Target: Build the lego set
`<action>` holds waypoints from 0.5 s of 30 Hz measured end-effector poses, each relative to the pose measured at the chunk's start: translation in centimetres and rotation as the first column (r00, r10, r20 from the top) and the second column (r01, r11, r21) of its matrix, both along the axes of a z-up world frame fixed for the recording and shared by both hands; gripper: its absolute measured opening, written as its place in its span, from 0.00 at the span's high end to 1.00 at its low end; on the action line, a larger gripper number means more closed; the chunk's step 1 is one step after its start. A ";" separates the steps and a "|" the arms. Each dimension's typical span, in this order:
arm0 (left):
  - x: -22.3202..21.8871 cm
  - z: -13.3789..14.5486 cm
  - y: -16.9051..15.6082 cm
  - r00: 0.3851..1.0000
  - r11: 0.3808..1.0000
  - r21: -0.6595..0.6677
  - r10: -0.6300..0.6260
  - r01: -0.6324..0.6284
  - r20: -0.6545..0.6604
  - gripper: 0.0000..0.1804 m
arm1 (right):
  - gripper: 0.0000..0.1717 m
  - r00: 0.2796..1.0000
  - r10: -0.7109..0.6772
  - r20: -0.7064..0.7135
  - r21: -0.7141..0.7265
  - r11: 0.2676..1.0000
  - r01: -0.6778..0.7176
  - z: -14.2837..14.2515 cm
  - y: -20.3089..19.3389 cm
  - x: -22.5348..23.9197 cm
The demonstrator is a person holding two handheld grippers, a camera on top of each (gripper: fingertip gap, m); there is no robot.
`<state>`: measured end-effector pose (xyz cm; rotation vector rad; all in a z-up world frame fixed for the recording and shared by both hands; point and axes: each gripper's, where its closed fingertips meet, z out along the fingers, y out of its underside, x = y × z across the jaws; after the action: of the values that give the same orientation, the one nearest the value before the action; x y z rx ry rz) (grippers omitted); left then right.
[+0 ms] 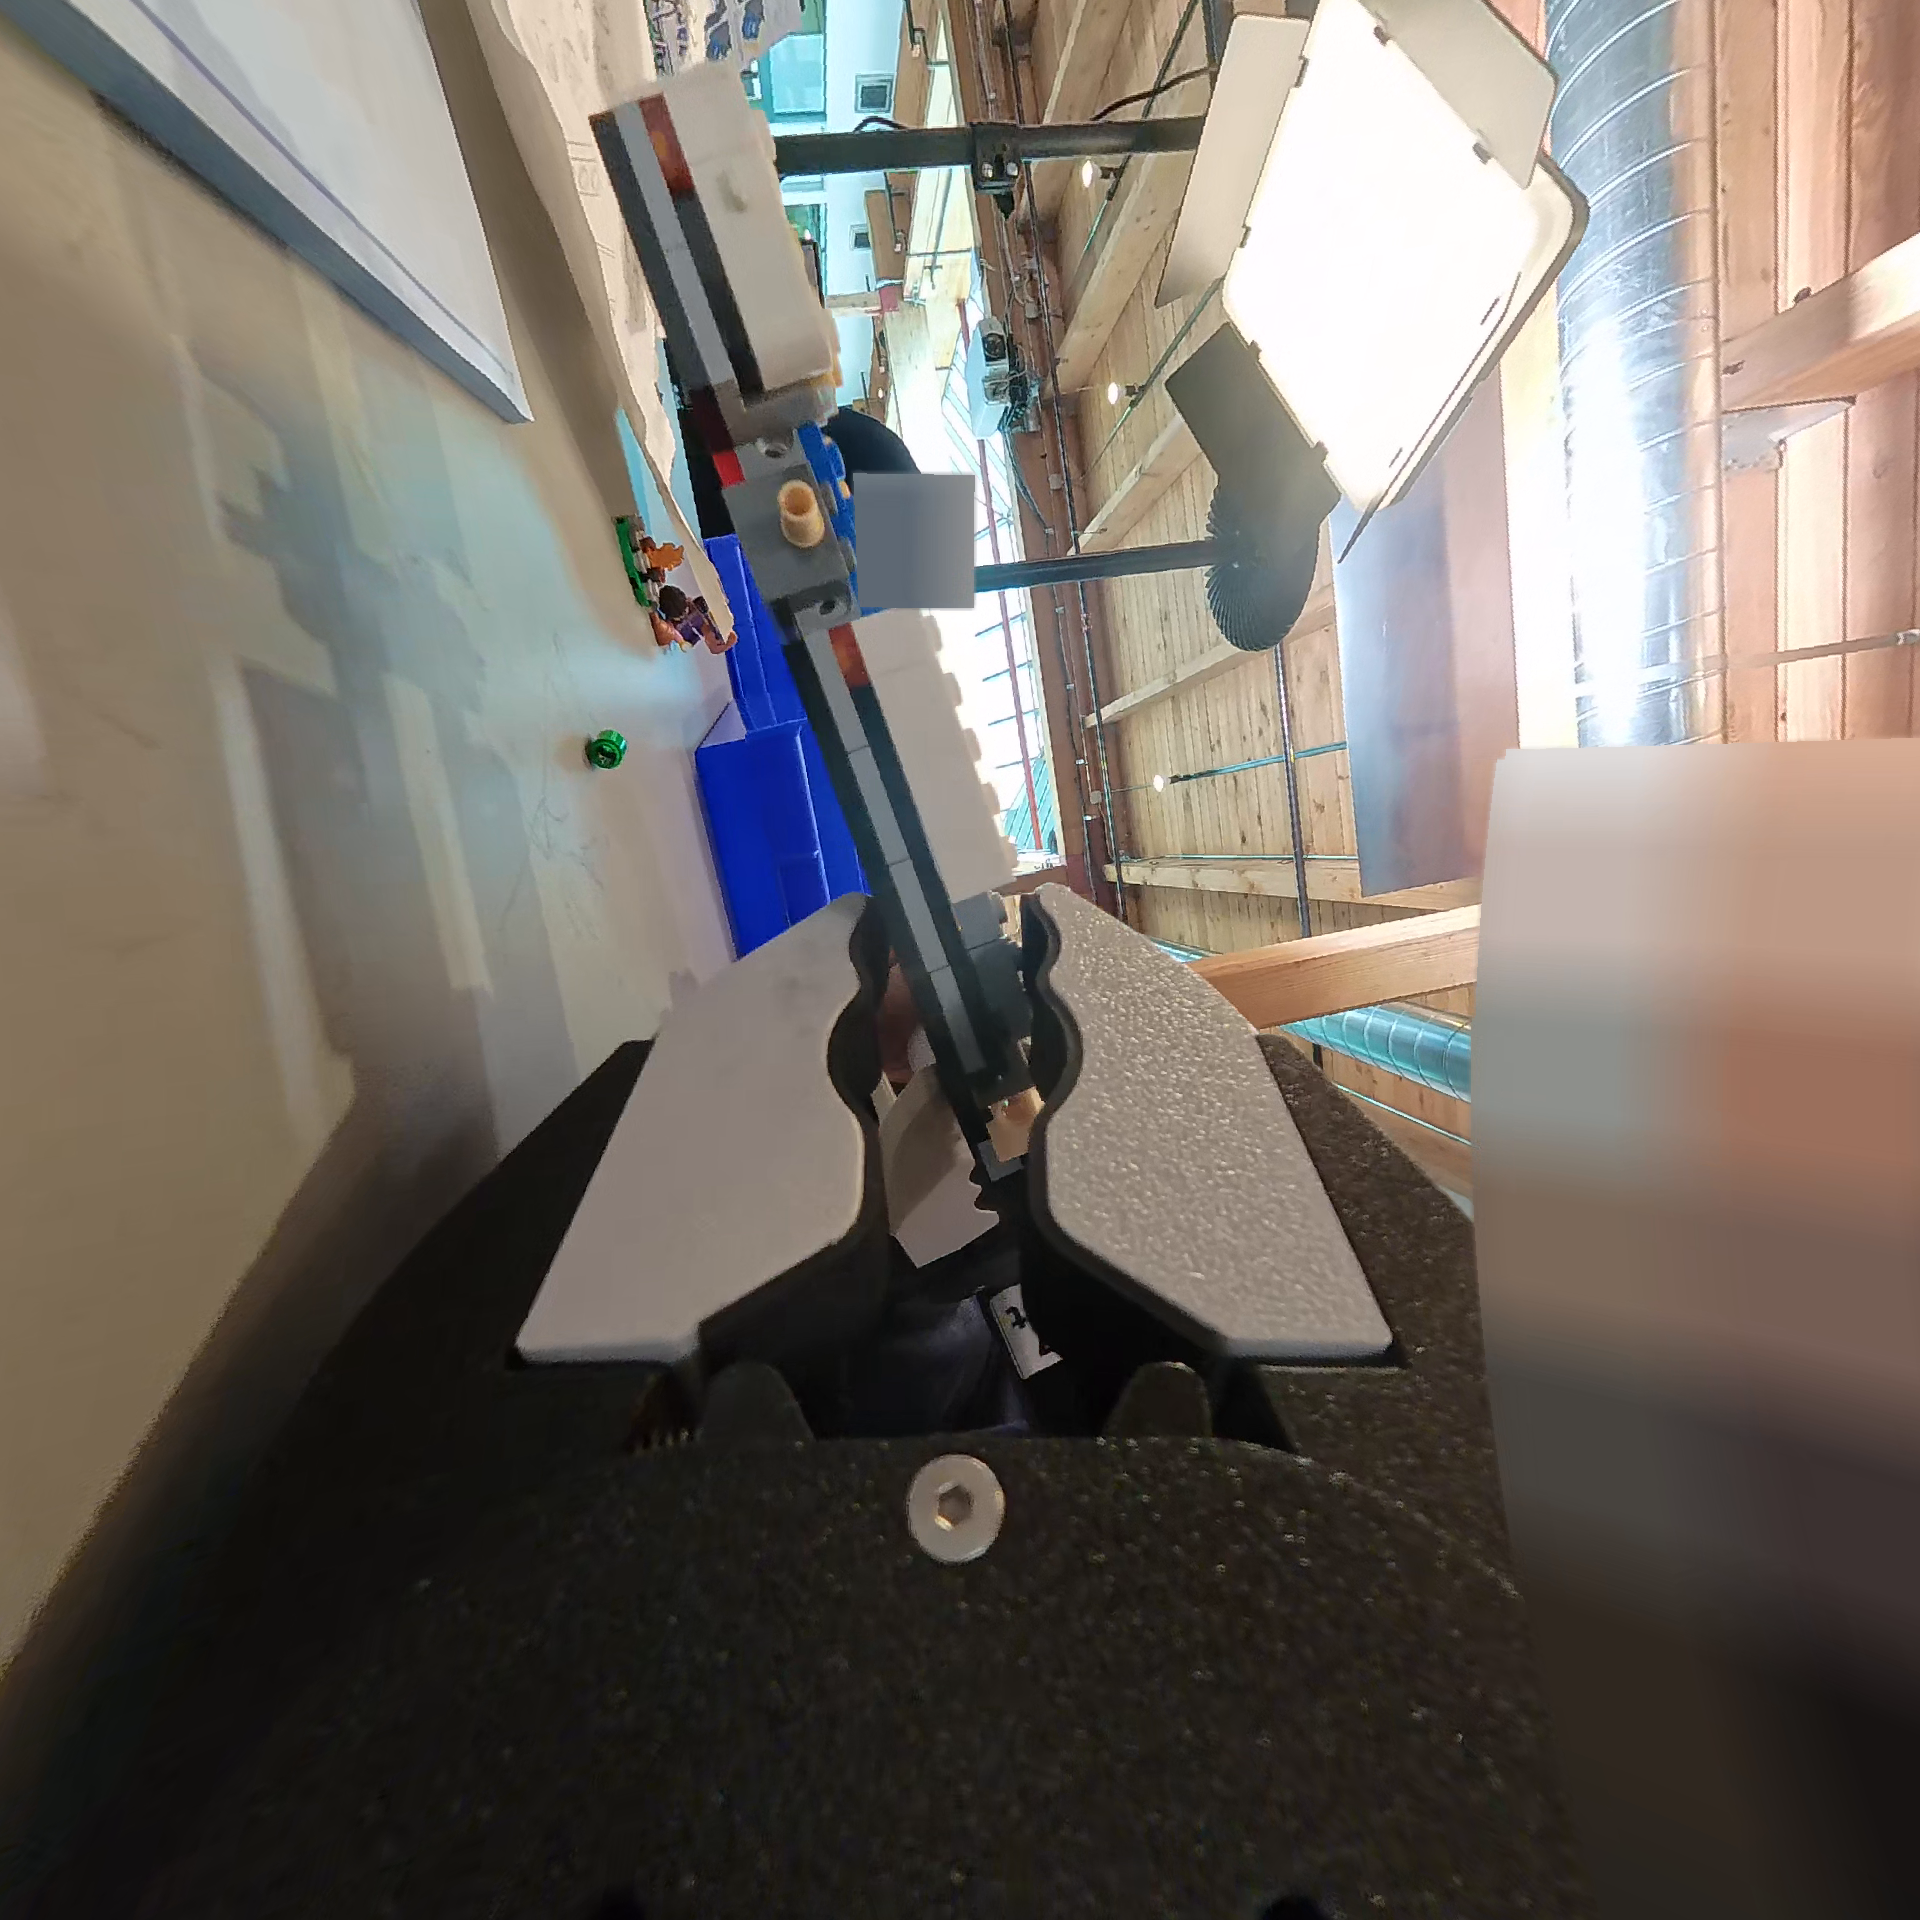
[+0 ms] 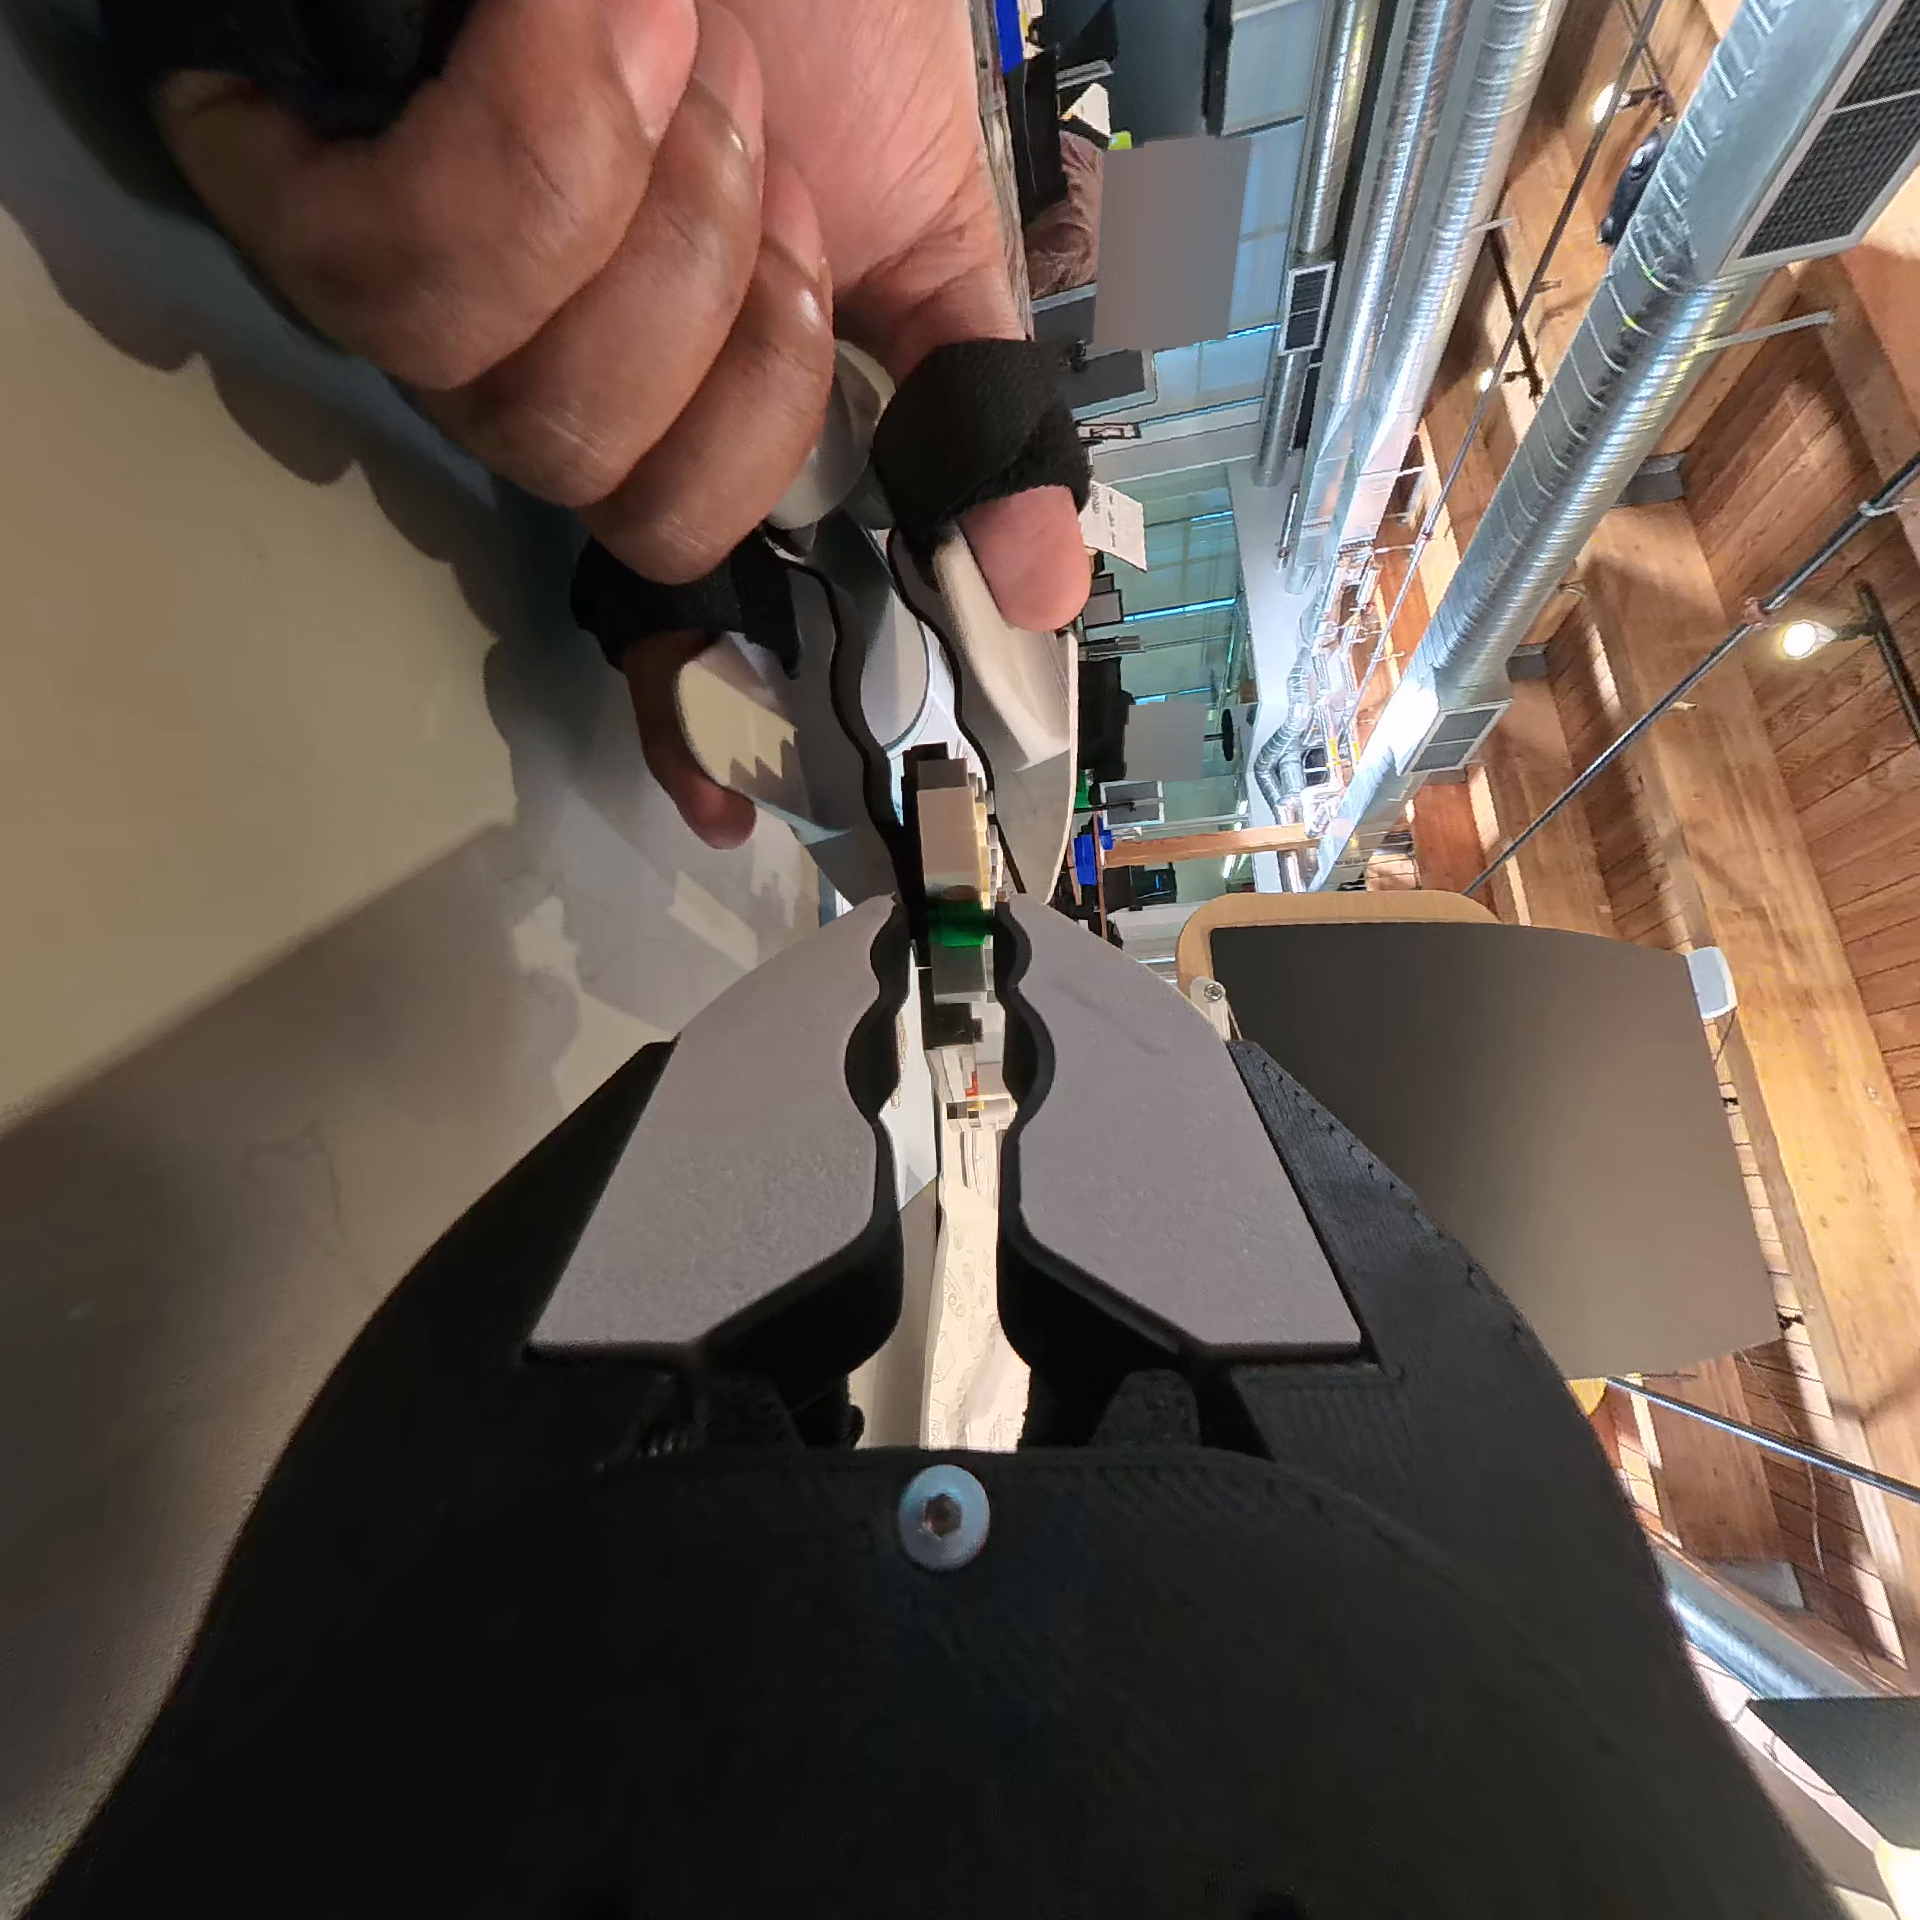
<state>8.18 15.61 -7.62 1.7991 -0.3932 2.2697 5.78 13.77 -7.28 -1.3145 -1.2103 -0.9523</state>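
A small white tag point(image 1: 1023, 1335) with dark marks sits deep between the left gripper's fingers, too cropped to read; printed paper sheets point(image 1: 540, 135) lie beyond the brick model, their drawings too blurred to make out. The surface is a pale, scuffed tabletop point(image 1: 208, 727), and the room past it has timber walls and ceiling, silver ducts point(image 2: 1475, 582) and a bright panel lamp point(image 1: 1392, 260). The brick model point(image 1: 831, 665) is a long, thin assembly of black and grey strips backed by white studded bricks, with a grey block carrying a tan peg at its middle and blue and red pieces there. The left gripper point(image 1: 945, 935) is clamped on the model's near end, both pads against its sides. Left of the model, on the table, lie a green round piece point(image 1: 605, 750), small toy figures point(image 1: 675, 603) and a blue bin point(image 1: 774, 821) just beside it. The right gripper point(image 2: 951, 935) pinches the model's other end point(image 2: 948, 842) at a green brick, pads pressed on it. Beyond that end, a hand point(image 2: 582, 270) in a black fingerless glove grips the left gripper. Right of the model stands a dark chair back point(image 2: 1496, 1132) with a wooden rim.
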 end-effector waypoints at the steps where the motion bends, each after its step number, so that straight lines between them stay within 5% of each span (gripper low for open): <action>1: 0.0 0.0 0.0 1.000 1.000 -0.004 0.001 -0.001 0.000 0.87 | 0.91 1.000 0.000 -0.004 0.003 1.000 0.000 0.0 0.0 0.0; 15: -0.2 0.8 0.6 0.999 0.997 -0.071 0.012 -0.009 0.039 0.87 | 0.88 0.996 0.004 -0.085 0.021 1.000 -0.002 0.6 0.0 0.0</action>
<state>8.01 16.25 -6.81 1.7286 -0.3062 2.2995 5.82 13.79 -6.72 -1.3231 -1.1342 -0.8958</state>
